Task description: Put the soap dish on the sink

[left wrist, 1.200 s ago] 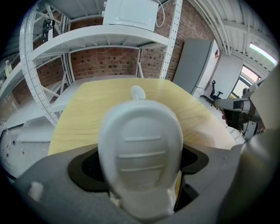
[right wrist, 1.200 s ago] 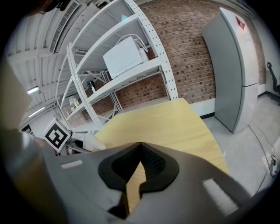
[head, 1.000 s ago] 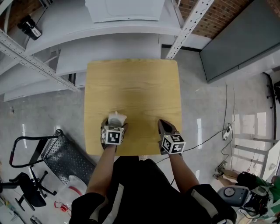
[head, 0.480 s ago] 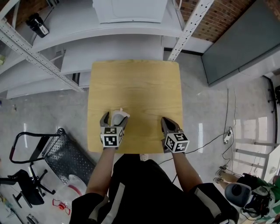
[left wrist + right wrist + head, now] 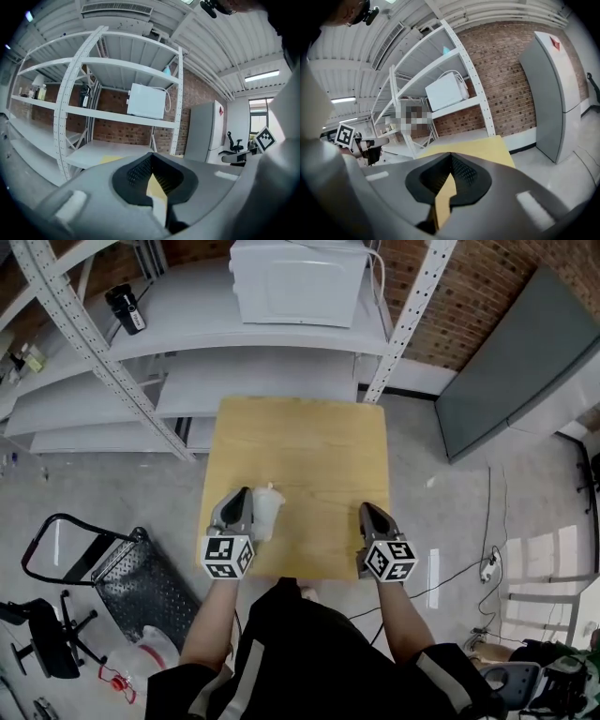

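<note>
The dish sits on the table, toward its near-left corner and a little in from the left edge, and it is in nobody's grip. Just to its left we have the left gripper. Its jaws have just been closing, and now the pads are together with nothing between them, only a sliver of tabletop showing through the slit. Over by the near-right corner the right gripper is closed the same way and empty, well apart from the dish.

Beyond the far edge stand the shelves with a white box on top. We see no sink in any view.

So we judge that the pick is still ahead of us. To do it well we spread the left jaws wide first, then come down with the dish centred between the pads, not beside them. We close on a firm wall or rim. It looks light and lumpy, so we keep it level as we lift it.
</note>
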Available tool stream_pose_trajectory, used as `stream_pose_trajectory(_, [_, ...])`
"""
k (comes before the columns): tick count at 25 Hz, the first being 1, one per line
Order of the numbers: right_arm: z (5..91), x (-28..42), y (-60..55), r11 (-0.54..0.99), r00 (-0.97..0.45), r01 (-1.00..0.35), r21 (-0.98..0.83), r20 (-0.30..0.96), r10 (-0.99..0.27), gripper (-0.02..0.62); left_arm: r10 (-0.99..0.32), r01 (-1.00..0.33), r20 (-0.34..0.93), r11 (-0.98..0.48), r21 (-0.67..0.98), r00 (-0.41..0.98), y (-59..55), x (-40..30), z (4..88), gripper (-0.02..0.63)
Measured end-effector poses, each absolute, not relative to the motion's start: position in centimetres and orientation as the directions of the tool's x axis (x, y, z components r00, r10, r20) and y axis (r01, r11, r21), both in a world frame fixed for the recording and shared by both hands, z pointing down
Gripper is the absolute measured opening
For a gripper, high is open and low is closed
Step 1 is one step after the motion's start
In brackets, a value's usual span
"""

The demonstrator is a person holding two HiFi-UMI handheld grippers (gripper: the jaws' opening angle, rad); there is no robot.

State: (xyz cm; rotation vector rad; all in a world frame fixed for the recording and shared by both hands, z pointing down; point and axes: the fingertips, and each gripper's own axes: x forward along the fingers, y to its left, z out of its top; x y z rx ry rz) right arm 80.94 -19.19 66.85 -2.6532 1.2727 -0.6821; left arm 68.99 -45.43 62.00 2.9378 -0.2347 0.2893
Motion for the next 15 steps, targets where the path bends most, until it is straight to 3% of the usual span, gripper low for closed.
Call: stream_pose_trajectory(15, [58.0, 72.5, -18.0, -0.493, 0.481, -0.831, -0.257, 0.11, -0.87, 0.006, -0.238, -0.231, -0.031, -0.96, 0.156, 0.971, -42.3, 57.5, 54.8, 0.0])
